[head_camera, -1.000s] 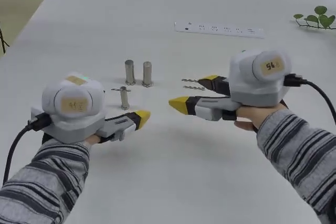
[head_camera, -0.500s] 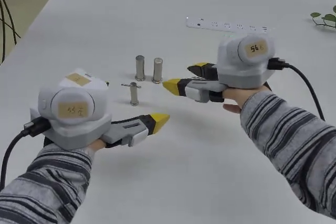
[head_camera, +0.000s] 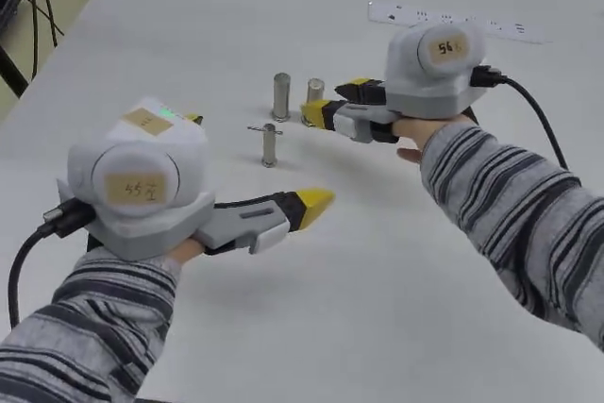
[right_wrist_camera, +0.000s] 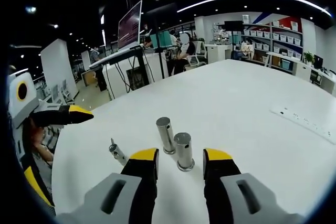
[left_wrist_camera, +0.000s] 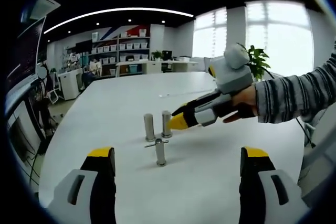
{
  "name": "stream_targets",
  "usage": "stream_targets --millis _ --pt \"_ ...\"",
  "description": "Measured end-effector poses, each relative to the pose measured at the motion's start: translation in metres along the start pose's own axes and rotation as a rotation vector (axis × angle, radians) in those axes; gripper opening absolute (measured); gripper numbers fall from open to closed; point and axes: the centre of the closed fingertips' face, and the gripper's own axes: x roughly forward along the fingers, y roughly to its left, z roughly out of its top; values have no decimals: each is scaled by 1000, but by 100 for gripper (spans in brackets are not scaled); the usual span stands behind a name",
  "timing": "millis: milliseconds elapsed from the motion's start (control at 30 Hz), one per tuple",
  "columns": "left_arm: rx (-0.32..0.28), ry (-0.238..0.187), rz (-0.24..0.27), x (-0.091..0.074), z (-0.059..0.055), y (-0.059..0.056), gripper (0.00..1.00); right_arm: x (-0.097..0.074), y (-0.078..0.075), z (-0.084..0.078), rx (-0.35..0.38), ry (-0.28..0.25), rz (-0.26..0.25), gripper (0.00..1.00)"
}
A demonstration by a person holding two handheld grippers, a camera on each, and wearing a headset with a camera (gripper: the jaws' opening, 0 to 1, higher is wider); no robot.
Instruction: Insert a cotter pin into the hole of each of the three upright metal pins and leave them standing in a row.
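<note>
Three upright metal pins stand on the white table (head_camera: 396,261). The front pin (head_camera: 270,143) (left_wrist_camera: 160,151) (right_wrist_camera: 118,153) has a cotter pin through its hole. Behind it stand the rear left pin (head_camera: 281,96) (left_wrist_camera: 149,127) (right_wrist_camera: 165,135) and the rear right pin (head_camera: 315,92) (left_wrist_camera: 166,124) (right_wrist_camera: 184,150), both bare. My right gripper (head_camera: 336,98) (right_wrist_camera: 181,157) is open, with its yellow tips on either side of the rear right pin and a gap on both sides. My left gripper (head_camera: 253,160) (left_wrist_camera: 177,153) is open wide, nearer to me than the front pin and holding nothing.
A white power strip (head_camera: 453,23) lies at the far side of the table. The table's left edge (head_camera: 66,40) drops to the floor. Black cables trail from both grippers. A potted plant (left_wrist_camera: 257,56) stands behind the right gripper.
My right gripper has moved left across the table until its tips flank the rear right pin. The head view has shifted; the left gripper stays open near the front pin.
</note>
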Motion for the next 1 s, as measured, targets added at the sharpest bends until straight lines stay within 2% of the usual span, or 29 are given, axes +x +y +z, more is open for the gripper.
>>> stream_targets --millis 333,467,667,767,1000 --pt "-12 17 4 0 -8 3 99 14 6 -9 17 23 17 20" --pt "-15 35 6 1 -15 4 97 16 5 -11 21 26 16 17" --pt "-18 38 19 1 -16 8 96 19 3 -15 41 27 14 11" --pt "-14 55 24 1 -20 9 96 19 2 -15 39 29 13 11" --pt "-5 51 23 3 -19 8 94 18 0 -14 -46 47 2 9"
